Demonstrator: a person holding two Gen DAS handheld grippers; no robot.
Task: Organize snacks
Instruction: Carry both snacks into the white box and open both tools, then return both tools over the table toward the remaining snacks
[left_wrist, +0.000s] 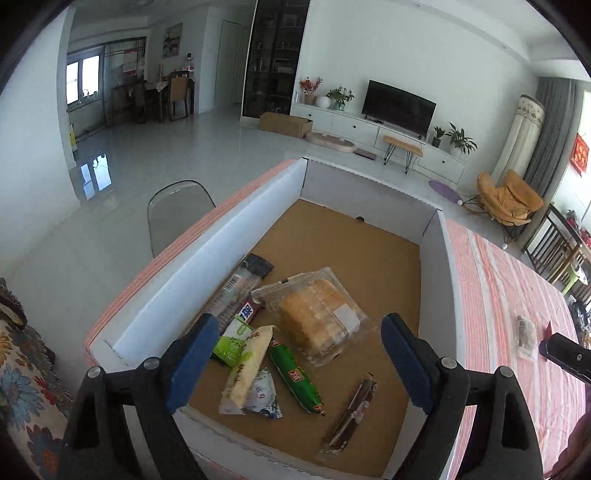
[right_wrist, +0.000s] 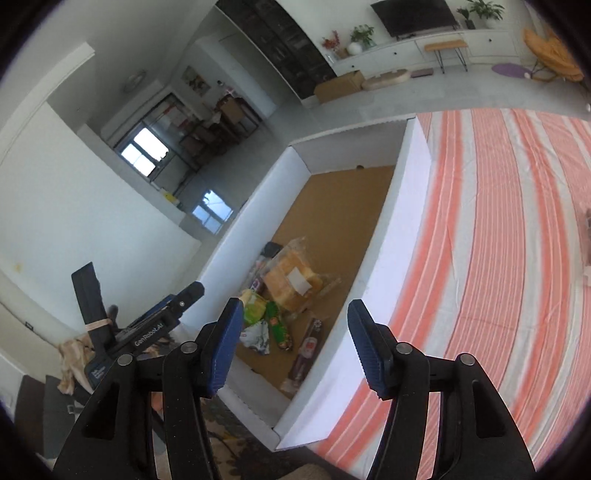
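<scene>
A white-walled cardboard box (left_wrist: 207, 254) with a brown floor holds several snacks: a clear pack of bread (left_wrist: 321, 317), a green sausage stick (left_wrist: 295, 378), a green packet (left_wrist: 232, 341), a cream bar (left_wrist: 247, 365), a brown bar (left_wrist: 351, 413) and a dark wrapper (left_wrist: 240, 284). My left gripper (left_wrist: 295, 362) is open and empty above the box's near end. My right gripper (right_wrist: 295, 347) is open and empty over the box's near right wall (right_wrist: 391, 266). The bread (right_wrist: 291, 284) and the left gripper (right_wrist: 155, 328) show in the right wrist view. A small clear packet (left_wrist: 526, 332) lies on the cloth right of the box.
The box sits on a table with a red-striped cloth (right_wrist: 517, 258). A grey chair (left_wrist: 177, 214) stands beyond the table's left edge. A floral cushion (left_wrist: 26, 369) is at the near left. Part of the right gripper (left_wrist: 565, 354) shows at the right edge.
</scene>
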